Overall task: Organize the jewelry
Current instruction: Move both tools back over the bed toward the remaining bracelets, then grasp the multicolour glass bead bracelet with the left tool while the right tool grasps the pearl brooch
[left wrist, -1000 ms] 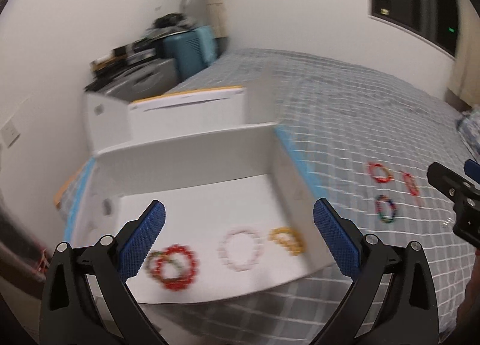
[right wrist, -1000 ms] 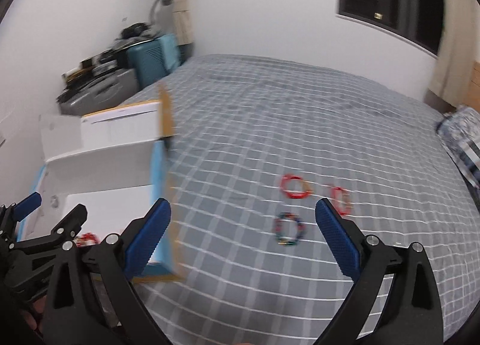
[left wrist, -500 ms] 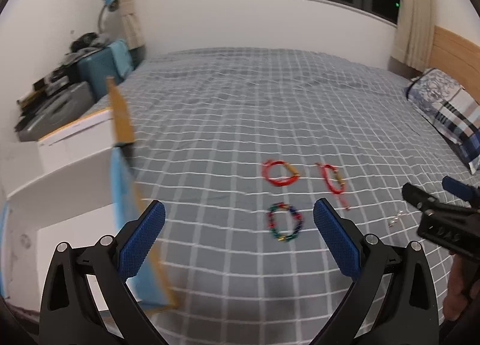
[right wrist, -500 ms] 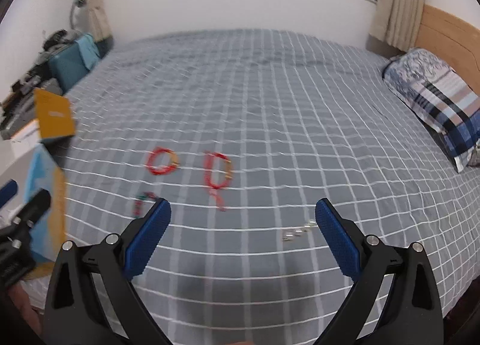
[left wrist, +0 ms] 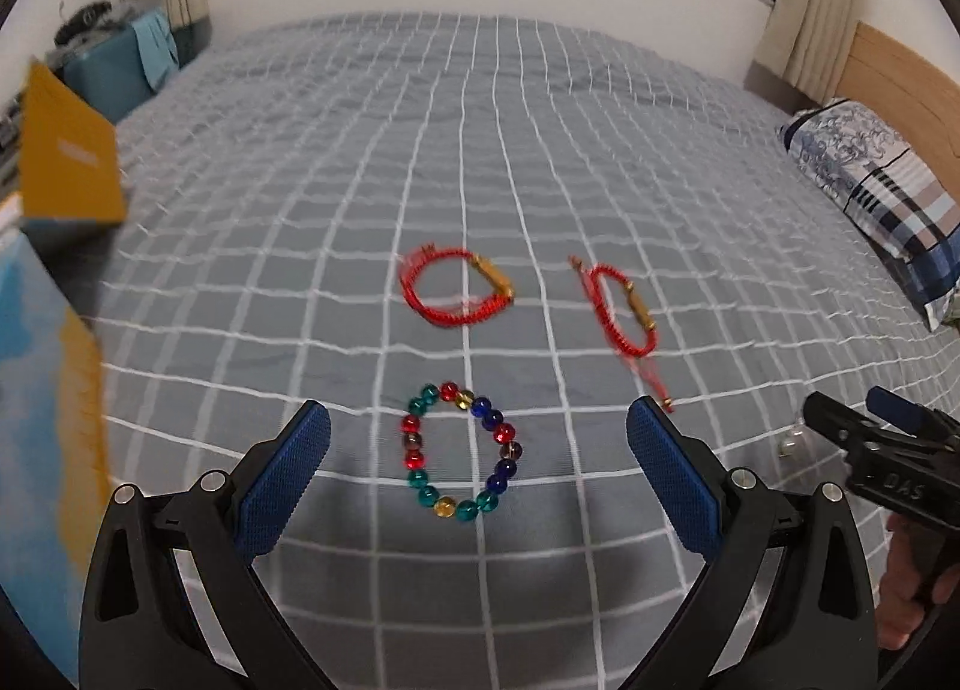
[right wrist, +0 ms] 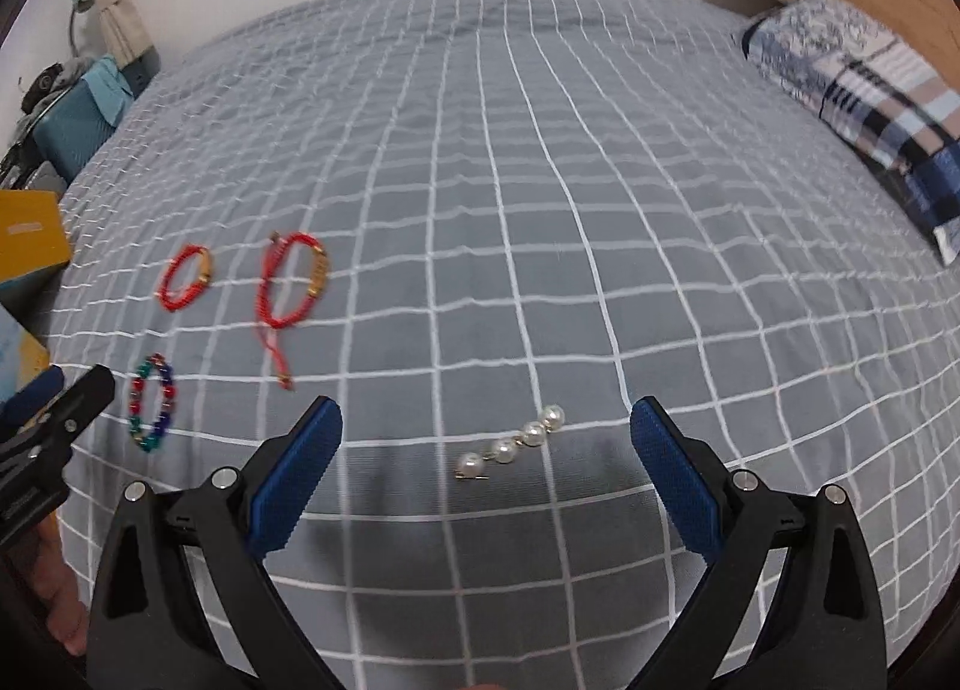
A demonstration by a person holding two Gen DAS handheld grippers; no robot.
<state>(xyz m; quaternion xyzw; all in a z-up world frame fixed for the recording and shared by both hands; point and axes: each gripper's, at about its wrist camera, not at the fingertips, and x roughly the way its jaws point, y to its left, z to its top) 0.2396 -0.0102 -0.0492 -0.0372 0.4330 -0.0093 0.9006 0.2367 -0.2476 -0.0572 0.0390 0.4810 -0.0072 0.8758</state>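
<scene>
A grey checked bed (left wrist: 420,150) is seen carrying all the jewelry, with a patterned pillow (right wrist: 864,84) at its right edge. A yellow and blue box (left wrist: 54,282) is glimpsed at the left. The left tongs (left wrist: 477,474) are held released, and a multicoloured bead bracelet (left wrist: 461,453) lies between their tips. 2 red cord bracelets (left wrist: 456,294) (left wrist: 621,312) lie beyond. The right tongs (right wrist: 486,468) are also spread, framing a string of 4 pearls (right wrist: 510,447).
</scene>
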